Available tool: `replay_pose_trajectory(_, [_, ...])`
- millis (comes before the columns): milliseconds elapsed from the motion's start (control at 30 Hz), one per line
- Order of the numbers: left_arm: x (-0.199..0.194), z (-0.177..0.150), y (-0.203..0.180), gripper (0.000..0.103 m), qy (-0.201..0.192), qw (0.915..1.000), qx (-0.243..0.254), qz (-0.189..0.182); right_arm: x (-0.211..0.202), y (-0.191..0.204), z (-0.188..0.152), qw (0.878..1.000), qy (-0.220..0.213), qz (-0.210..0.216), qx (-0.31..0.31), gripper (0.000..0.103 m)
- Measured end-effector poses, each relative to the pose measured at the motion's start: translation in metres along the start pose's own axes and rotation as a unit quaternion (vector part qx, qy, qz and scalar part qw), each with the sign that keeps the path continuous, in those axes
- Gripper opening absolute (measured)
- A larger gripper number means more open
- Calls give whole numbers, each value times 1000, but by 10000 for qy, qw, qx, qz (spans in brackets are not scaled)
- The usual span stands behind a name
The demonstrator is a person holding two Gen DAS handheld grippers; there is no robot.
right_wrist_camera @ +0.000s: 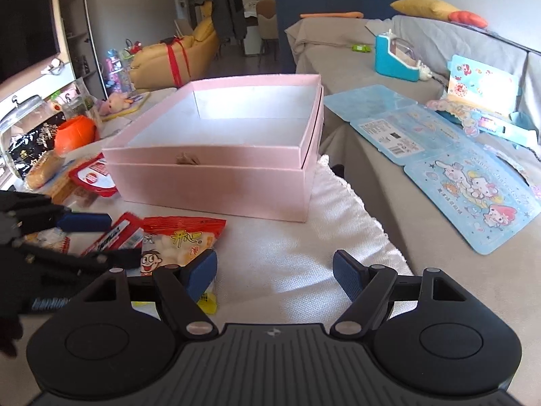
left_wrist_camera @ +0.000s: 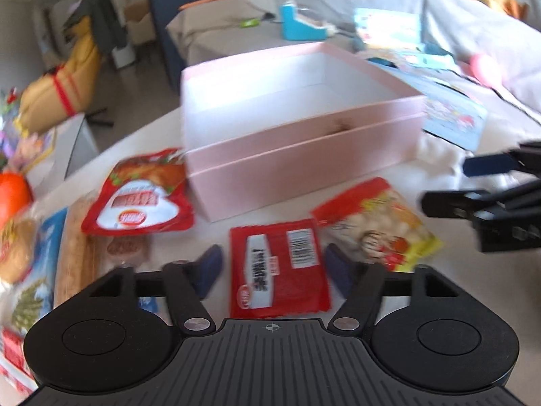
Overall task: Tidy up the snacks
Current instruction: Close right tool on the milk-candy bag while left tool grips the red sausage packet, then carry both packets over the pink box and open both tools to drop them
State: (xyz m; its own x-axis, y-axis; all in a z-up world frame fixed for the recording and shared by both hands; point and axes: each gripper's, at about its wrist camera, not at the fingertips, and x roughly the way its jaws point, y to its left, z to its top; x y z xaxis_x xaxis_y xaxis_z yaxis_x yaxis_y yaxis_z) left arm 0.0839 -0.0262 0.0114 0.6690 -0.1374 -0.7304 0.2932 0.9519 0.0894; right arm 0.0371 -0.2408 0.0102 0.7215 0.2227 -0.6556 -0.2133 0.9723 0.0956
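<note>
An empty pink box (left_wrist_camera: 304,149) stands on the table; it also shows in the right wrist view (right_wrist_camera: 216,176). My left gripper (left_wrist_camera: 272,264) is open, its fingers either side of a flat red snack packet (left_wrist_camera: 279,267). A red and yellow candy bag (left_wrist_camera: 375,223) lies right of the packet and shows in the right wrist view (right_wrist_camera: 179,240). A red pouch (left_wrist_camera: 138,196) lies left of the box. My right gripper (right_wrist_camera: 274,270) is open and empty over the white cloth (right_wrist_camera: 304,237), in front of the box. It shows at the right edge of the left wrist view (left_wrist_camera: 473,186).
Bread and more snack packs (left_wrist_camera: 37,257) lie at the left. An orange ball (right_wrist_camera: 74,133) and a glass jar (right_wrist_camera: 23,125) stand far left. Blue cartoon cardboard (right_wrist_camera: 439,162) and a blue toy (right_wrist_camera: 395,57) lie on the grey sofa at the right.
</note>
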Motion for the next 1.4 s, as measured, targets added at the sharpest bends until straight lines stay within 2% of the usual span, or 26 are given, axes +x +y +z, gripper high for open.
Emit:
replay_pose_trajectory(100, [6, -1, 15, 92, 59, 9992, -355, -156, -2, 0, 1, 10000, 33, 28, -49, 77])
replay_pose_trajectory(200, [7, -3, 14, 92, -11, 9993, -331, -178, 0, 1, 1, 9999, 120, 68, -36, 77])
replay_pose_trajectory(267, [3, -5, 10, 86, -51, 9994, -281, -203, -1, 2, 2, 9998, 148, 118, -16, 77])
replay_pose_trajectory(333, [-3, -8, 5, 67, -142, 9993, -189, -297, -3, 2, 2, 9998, 140, 172, -13, 77])
replay_pose_trajectory(367, [-7, -10, 2, 65, -180, 9992, -141, -335, -5, 2, 2, 9998, 132, 168, -22, 77])
replay_pose_trajectory(533, [-17, -19, -8, 62, -218, 9990, -83, -372, -9, 3, 2, 9997, 234, 67, -61, 78])
replay_pose_trajectory(800, [-35, -34, -15, 62, -100, 9993, -179, -314, -4, 25, 15, 9973, 402, 612, -68, 78])
replay_pose_trajectory(933, [-41, -40, -11, 63, -60, 9988, -299, -383, 15, 46, 23, 9960, 540, 689, -192, 78])
replay_pose_trajectory(967, [-43, -42, -11, 63, -55, 9987, -305, -406, 20, 51, 24, 9960, 587, 627, -260, 74])
replay_pose_trajectory(1067, [-47, -48, -10, 63, -92, 9984, -317, -468, 28, 57, 21, 9946, 763, 509, -494, 55])
replay_pose_trajectory(1267, [-64, -43, -5, 59, -417, 9937, -635, -821, -4, 38, 19, 9940, 747, 600, -524, 51])
replay_pose_trajectory(1400, [-87, 5, 6, 58, -1072, 9884, -637, -865, -44, 23, 50, 9964, 223, 686, -451, 51])
